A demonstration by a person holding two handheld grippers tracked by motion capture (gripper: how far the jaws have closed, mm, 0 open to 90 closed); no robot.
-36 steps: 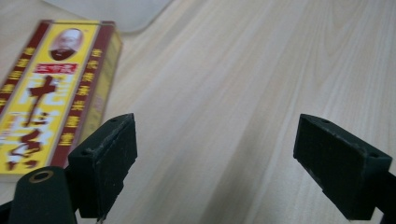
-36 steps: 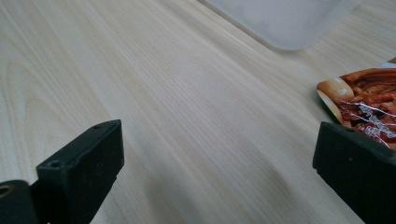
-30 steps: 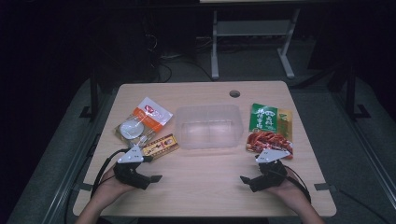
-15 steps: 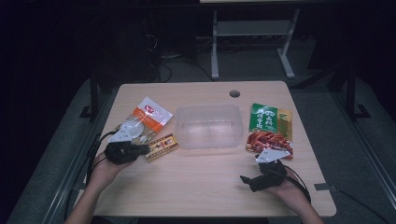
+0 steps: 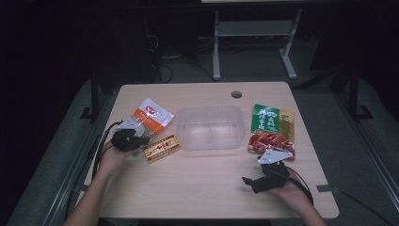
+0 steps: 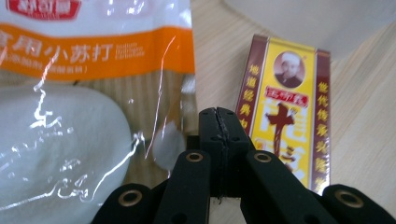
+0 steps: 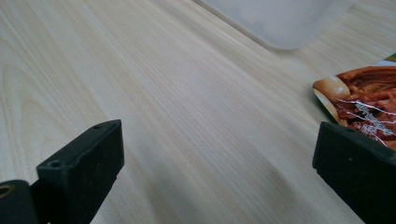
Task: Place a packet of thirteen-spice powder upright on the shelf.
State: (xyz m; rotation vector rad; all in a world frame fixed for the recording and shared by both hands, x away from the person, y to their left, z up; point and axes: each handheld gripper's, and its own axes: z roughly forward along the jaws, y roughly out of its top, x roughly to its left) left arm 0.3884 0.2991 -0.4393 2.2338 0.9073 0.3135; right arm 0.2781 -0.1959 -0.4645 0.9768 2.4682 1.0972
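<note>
The left tool [image 5: 128,139] has moved up from the lower left of the high view to the packets at the left side, and its jaws have just been closing. Now they are pressed together with nothing between them. In the left gripper view the shut tips [image 6: 218,122] sit right between the white and orange bag [image 6: 79,65] and the yellow and brown box [image 6: 287,119]. The right tool [image 5: 263,178] has not moved; it rests at the lower right of the high view with its jaws spread wide over bare wood.

I think the job is putting packets into the clear tub [image 5: 210,127] in the middle, and the step now is picking the first one. The tips shut beside the packets, not on one. So next the left tool likely has to spread again and bite an edge of the box or the bag.

The box [image 5: 161,148] lies just beside the tub, and the bag [image 5: 151,117] is up and left of it. The red packet [image 5: 272,142] and green packet [image 5: 268,118] lie right of the tub. The bench [image 5: 197,193] has lots of free wood along the bottom, and the packets stay away from its edges.
</note>
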